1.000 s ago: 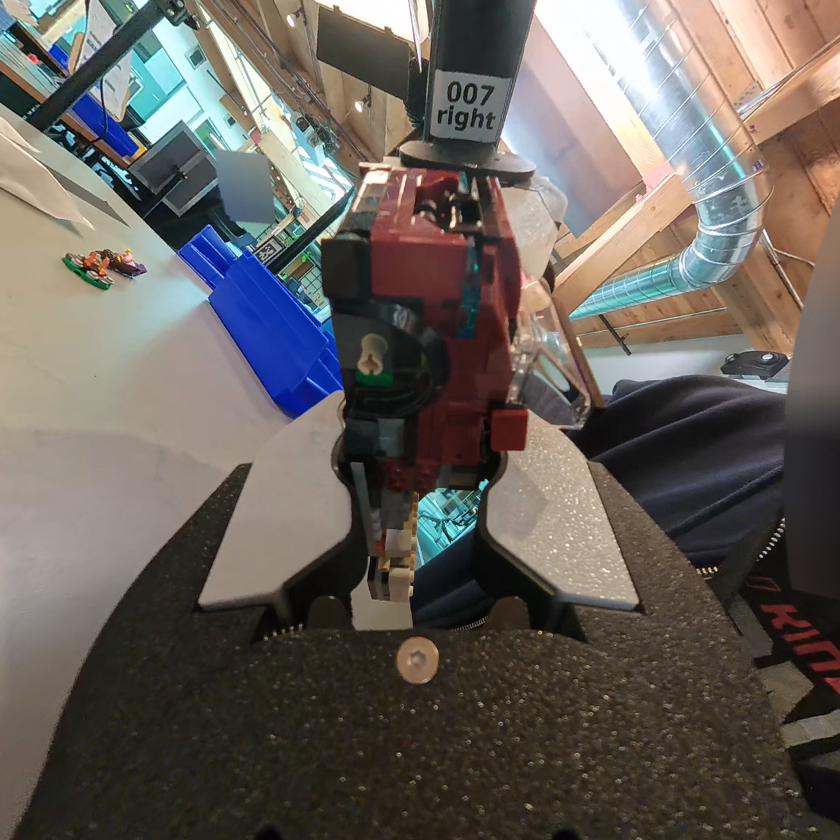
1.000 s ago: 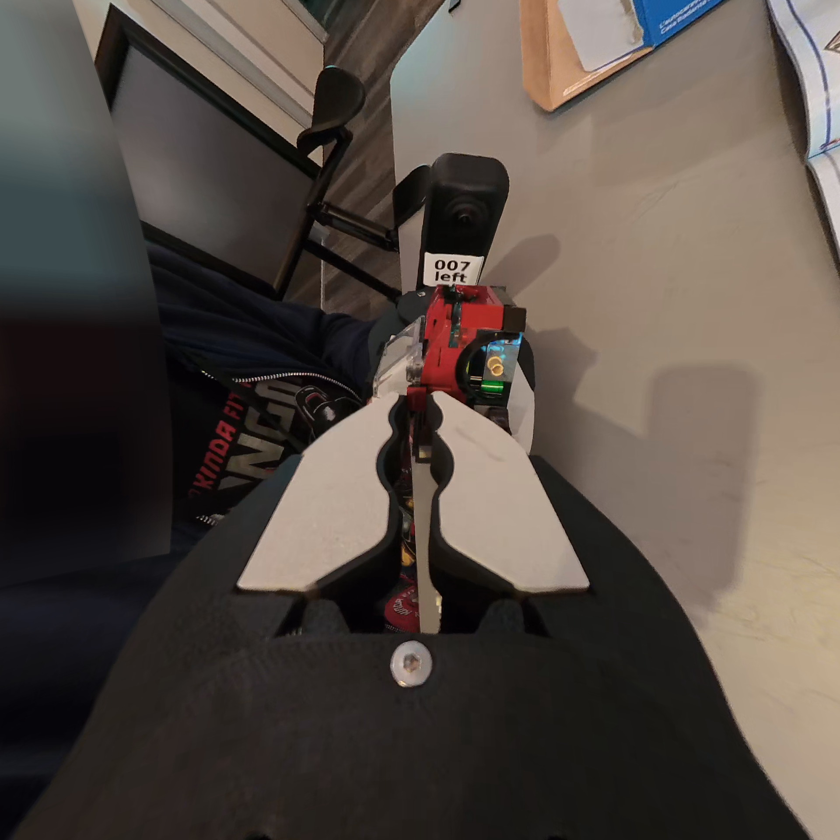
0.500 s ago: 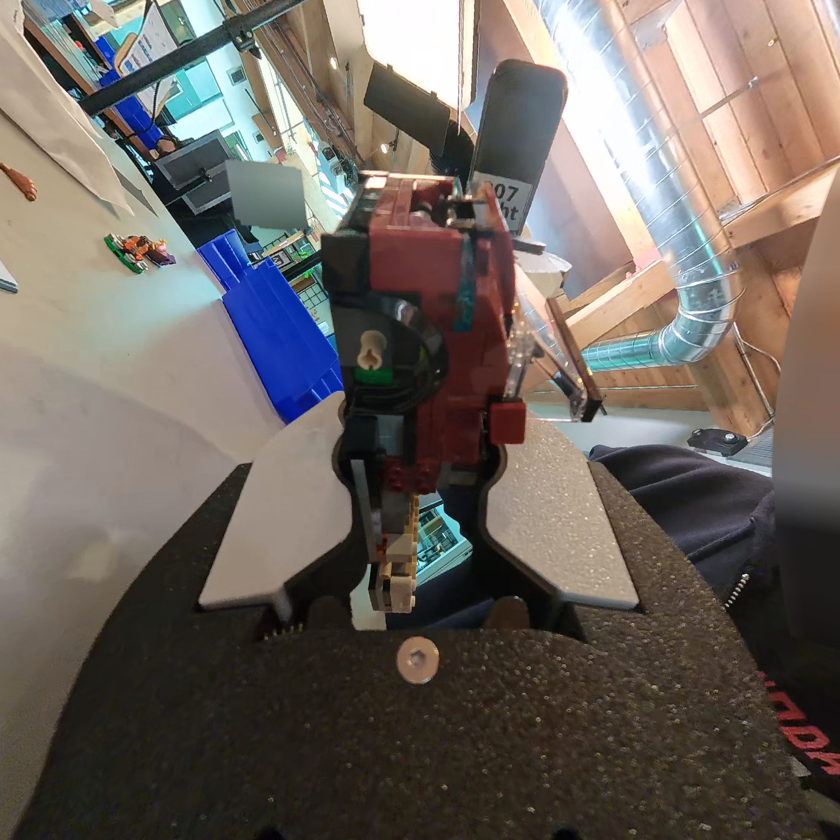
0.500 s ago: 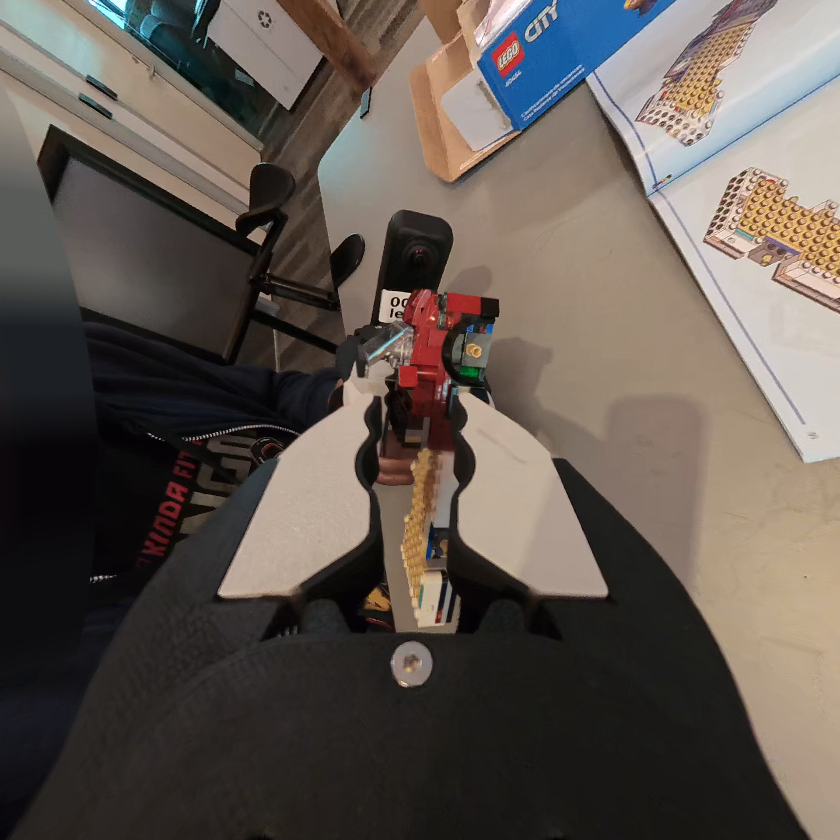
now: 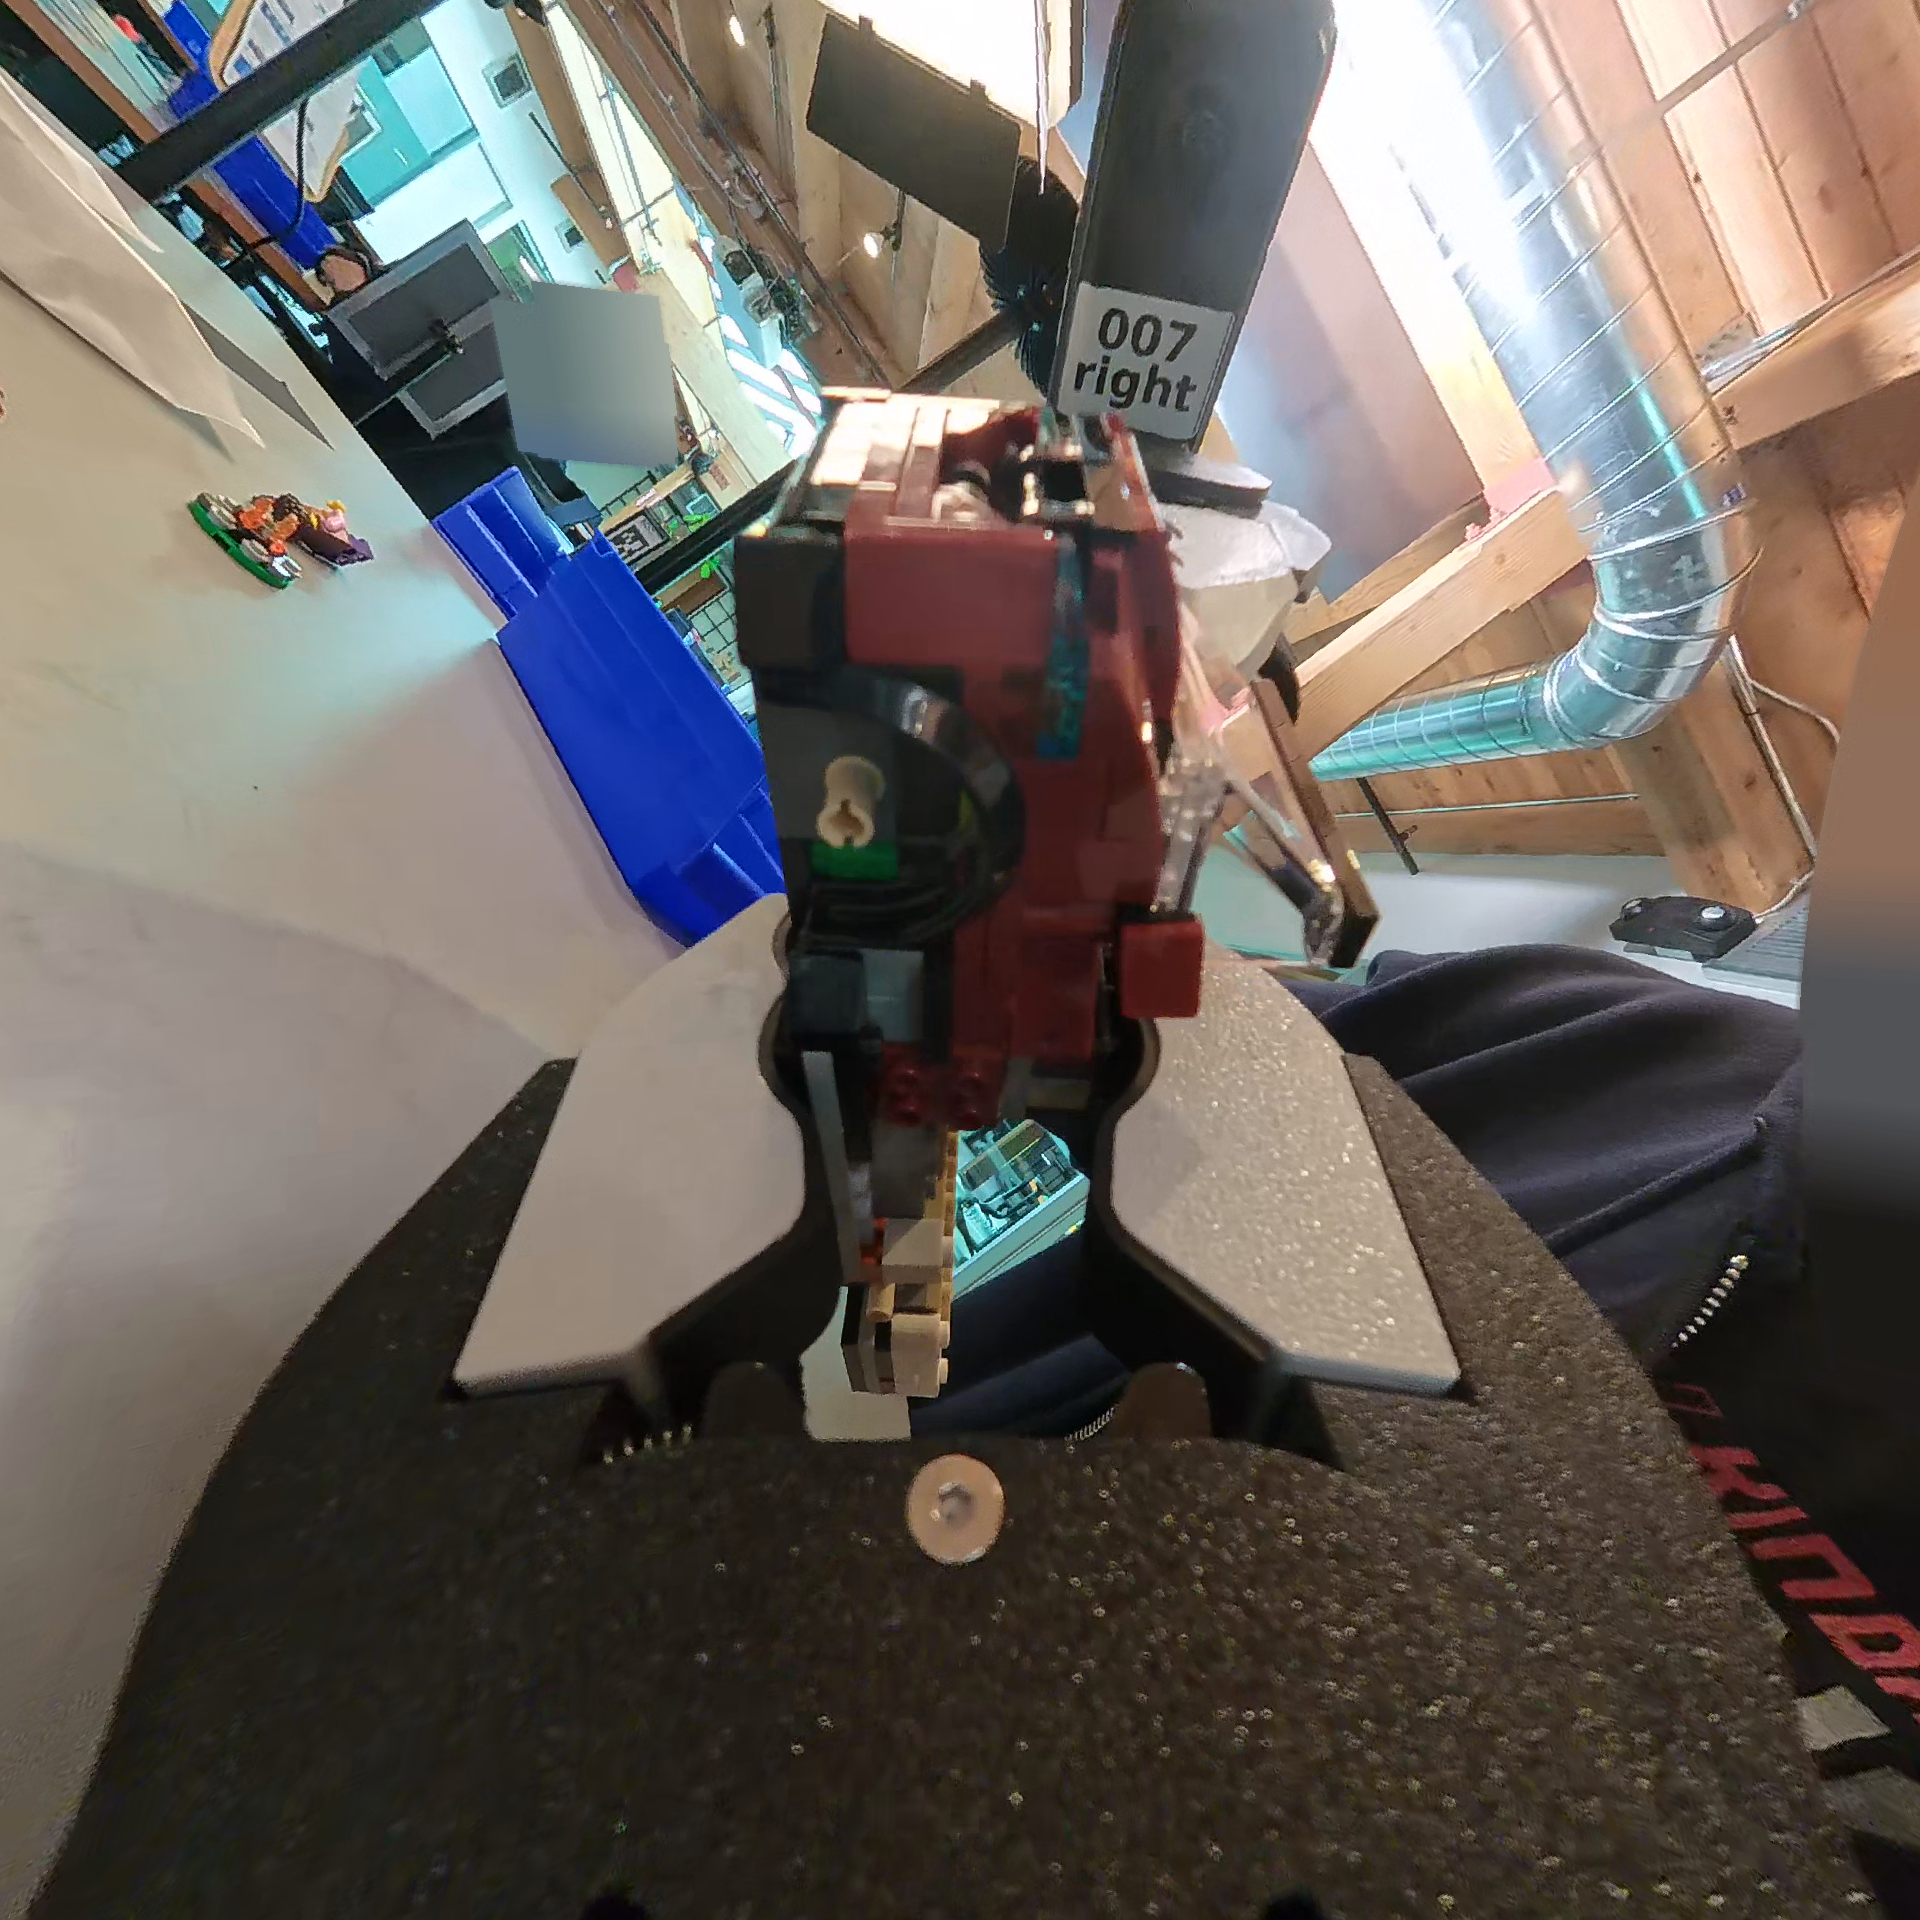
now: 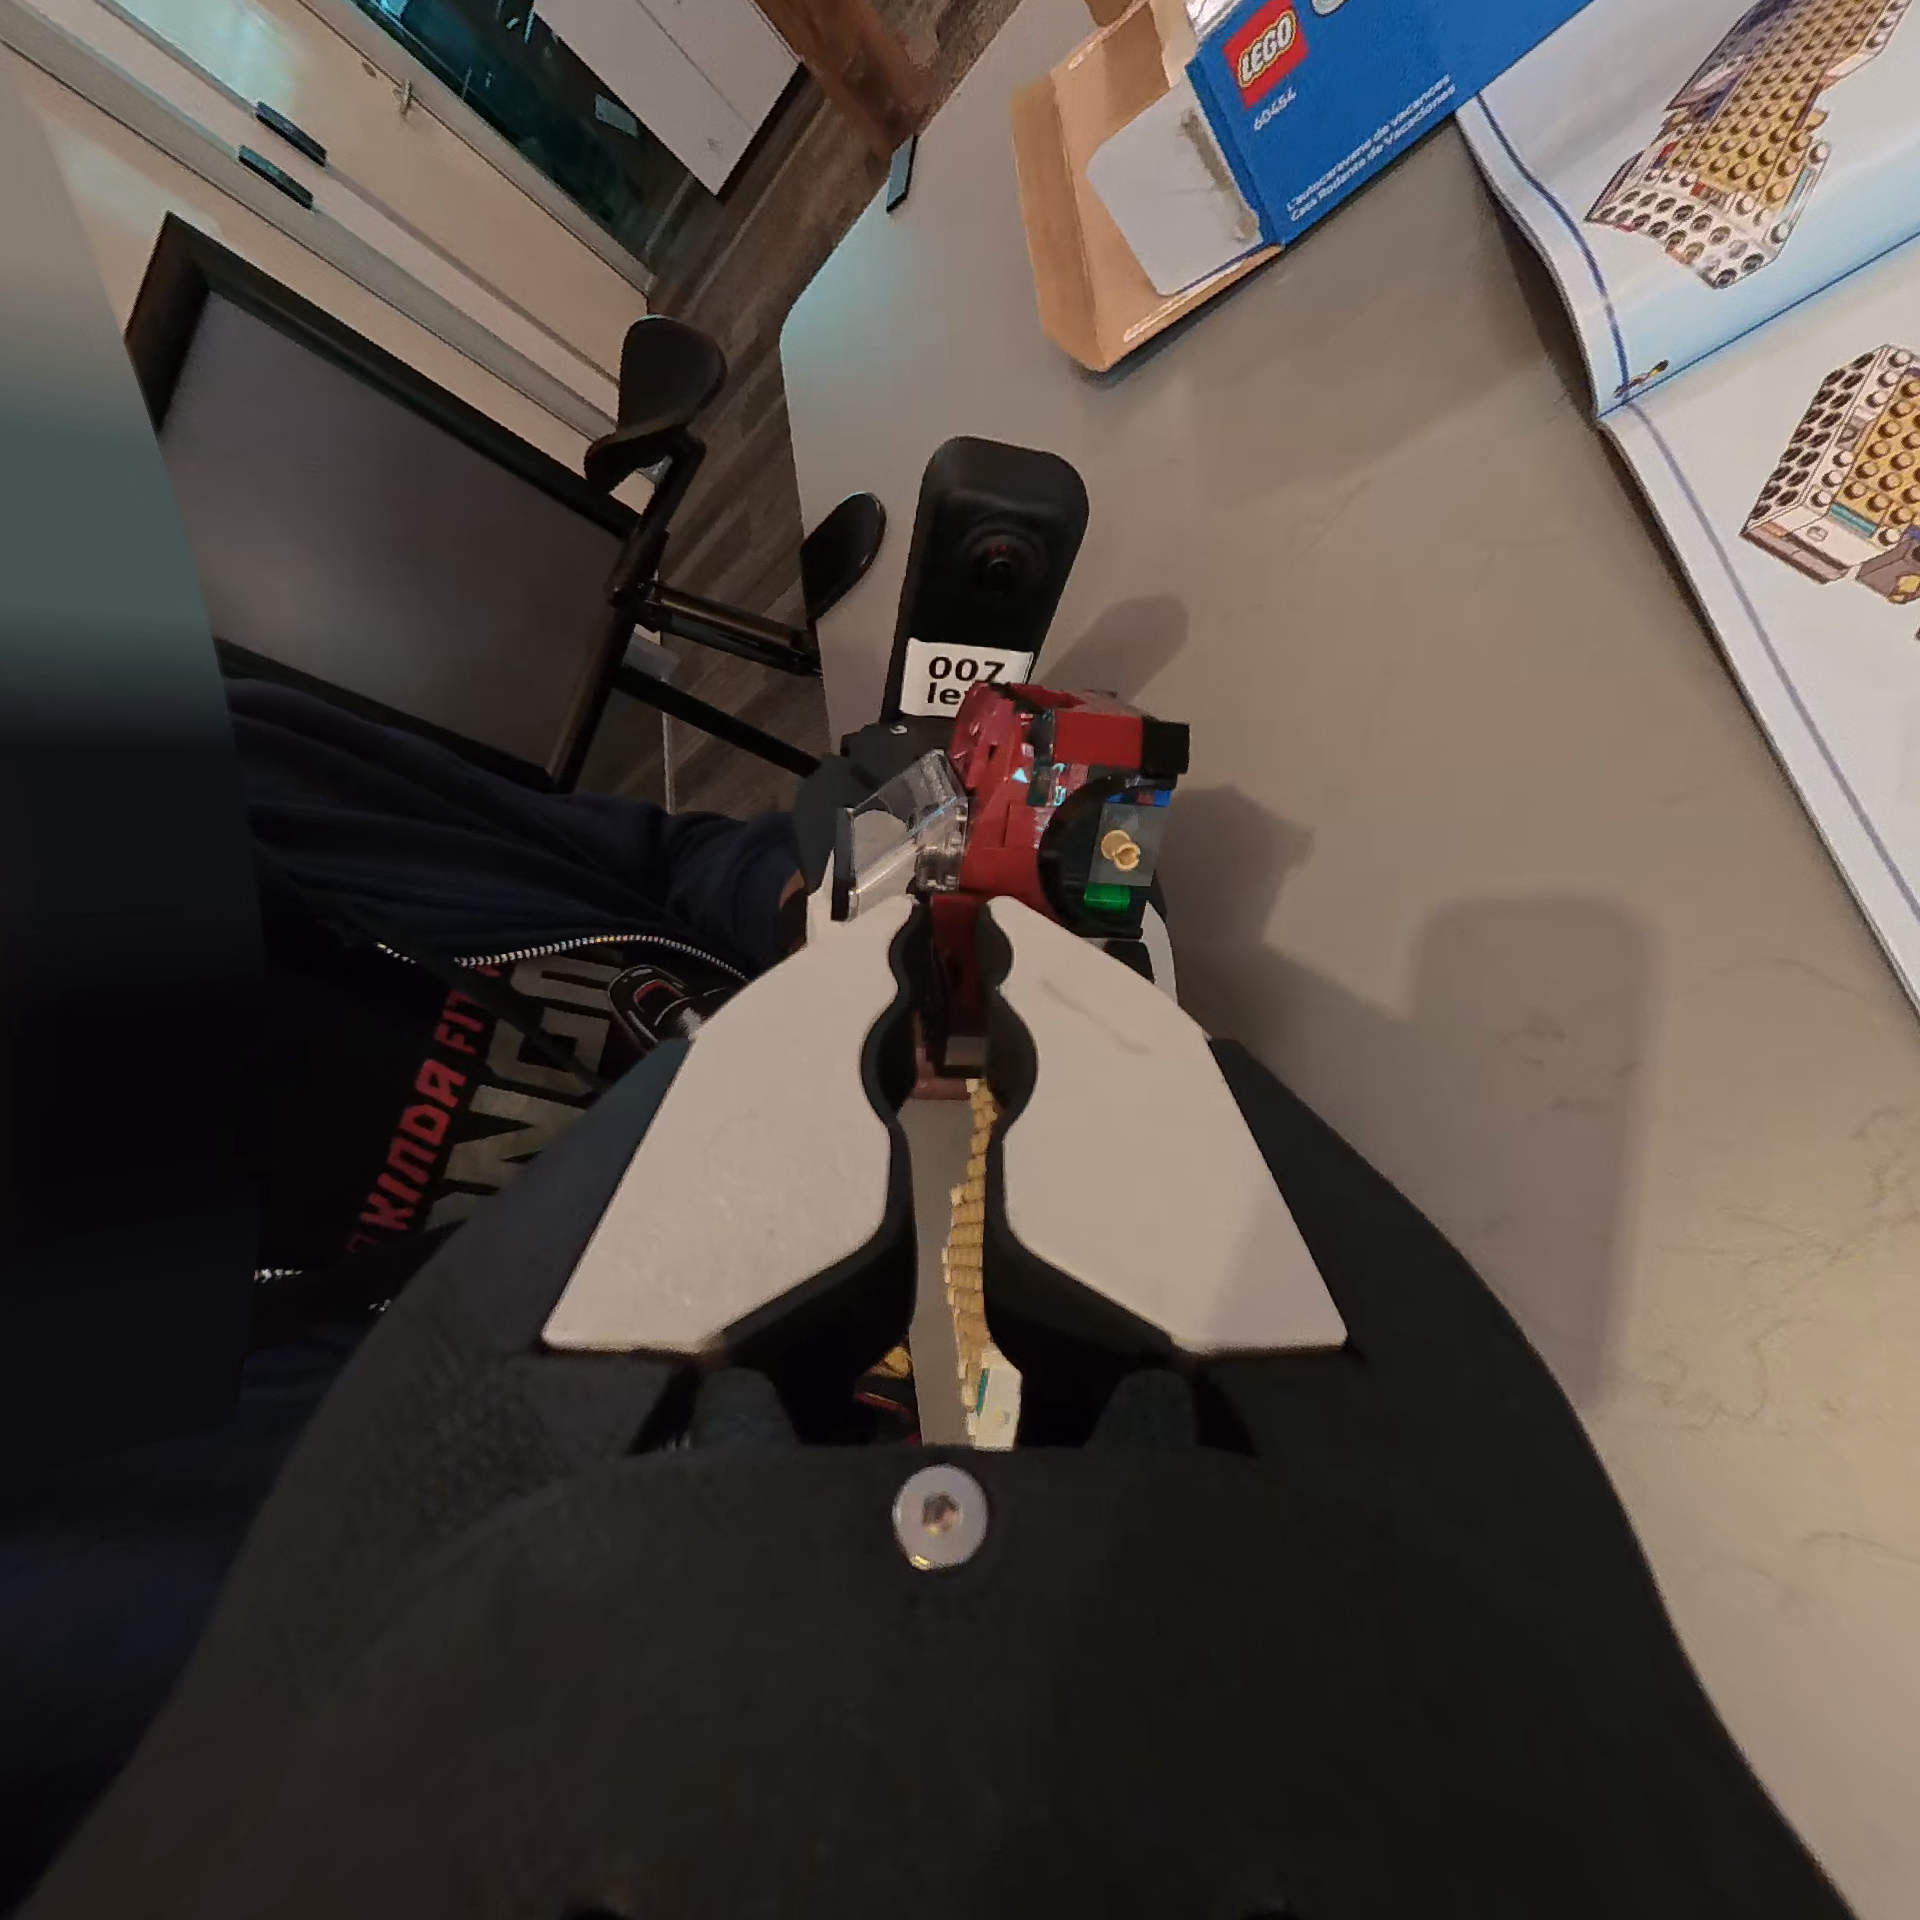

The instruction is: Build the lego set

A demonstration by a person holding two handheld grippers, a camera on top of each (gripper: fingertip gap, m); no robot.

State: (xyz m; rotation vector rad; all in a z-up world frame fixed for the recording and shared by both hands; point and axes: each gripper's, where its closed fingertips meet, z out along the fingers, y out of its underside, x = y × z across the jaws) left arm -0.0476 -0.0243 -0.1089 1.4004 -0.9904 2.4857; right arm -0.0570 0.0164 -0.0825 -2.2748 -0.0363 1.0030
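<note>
A dark red brick-built vehicle (image 5: 966, 727) with a black wheel arch, a tan pin and a clear windscreen piece (image 5: 1247, 831) stands upright between the fingers of my left gripper (image 5: 961, 966), which is shut on its lower body. In the right wrist view the same model (image 6: 1023, 821) is held above the grey table (image 6: 1403, 727). My right gripper (image 6: 951, 925) is shut on a thin dark red part at the model's near end. The two grippers face each other across the model. The right gripper's camera post (image 5: 1174, 208) rises behind it.
A blue box (image 6: 1340, 94), a cardboard box (image 6: 1091, 239) and an open instruction booklet (image 6: 1766, 312) lie on the far side of the table. Blue bins (image 5: 613, 675) and a small colourful brick build (image 5: 281, 530) are at the left. A person's dark jacket (image 5: 1558, 1091) is close by. The left gripper's tips are roughly 5 cm from the right gripper's.
My right gripper's fingers opened about half a second ago and have come together again on the model's thin red part. The left gripper has kept its hold, and the model has tilted slightly.
</note>
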